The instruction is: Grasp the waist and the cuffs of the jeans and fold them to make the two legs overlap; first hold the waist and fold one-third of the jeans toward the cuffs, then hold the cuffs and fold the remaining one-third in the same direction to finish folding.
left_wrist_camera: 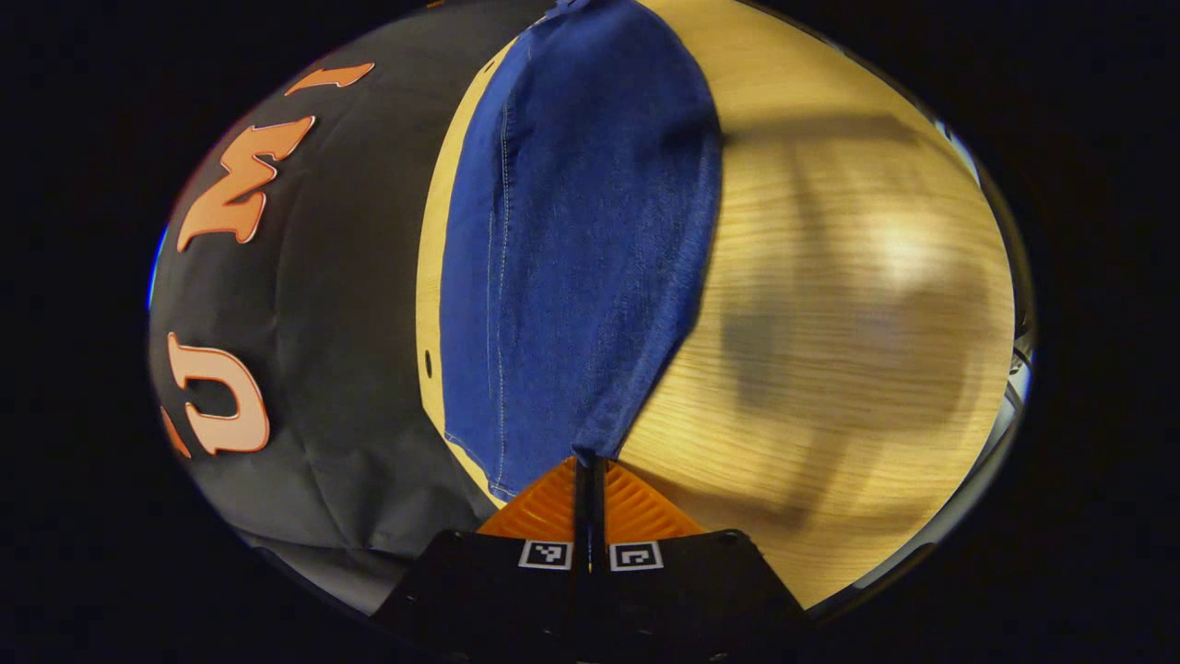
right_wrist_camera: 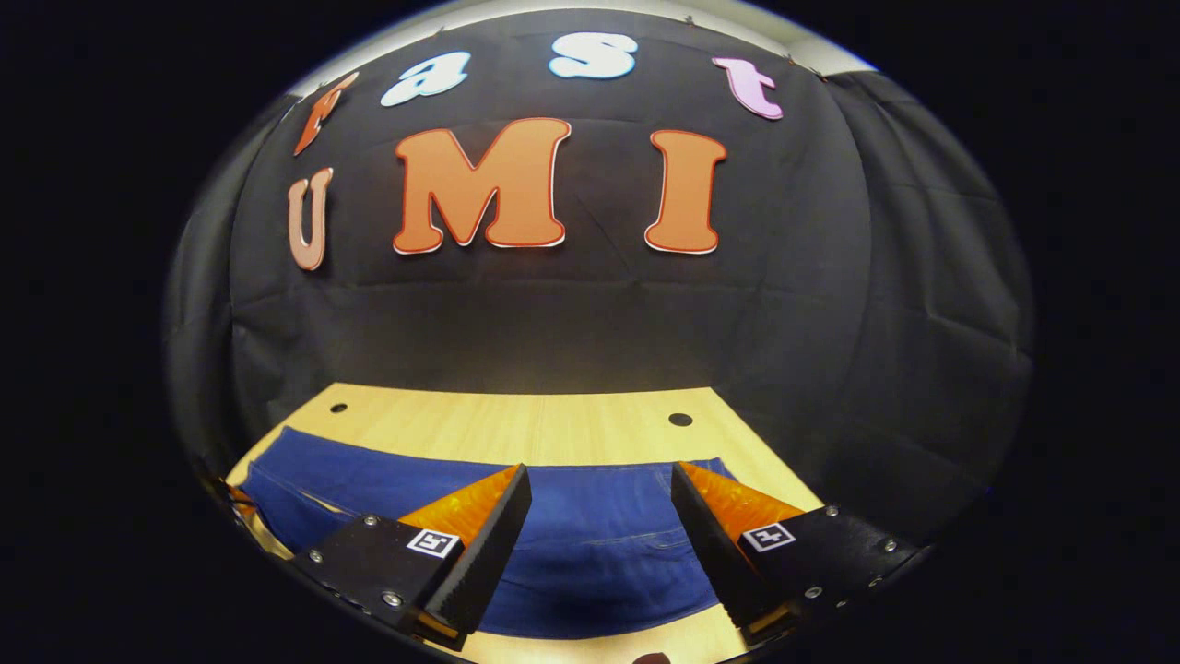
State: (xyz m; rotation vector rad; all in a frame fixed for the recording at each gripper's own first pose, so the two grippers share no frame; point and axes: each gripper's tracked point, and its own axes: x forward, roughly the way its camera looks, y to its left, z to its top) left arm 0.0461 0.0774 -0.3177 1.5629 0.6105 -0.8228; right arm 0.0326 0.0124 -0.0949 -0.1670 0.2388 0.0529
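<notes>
With the left gripper [left_wrist_camera: 590, 472] jaws pinching what seems the jeans [left_wrist_camera: 581, 249] cuff, bring the right gripper [right_wrist_camera: 599, 516], jaws spread above the jeans, down before lifting.

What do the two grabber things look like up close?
Each one is a chunky black block ending in two wedge-shaped fingers with ribbed faces. The left gripper and the right gripper both carry little black-and-white square code stickers, and the right one's body shows small silver screws.
</notes>
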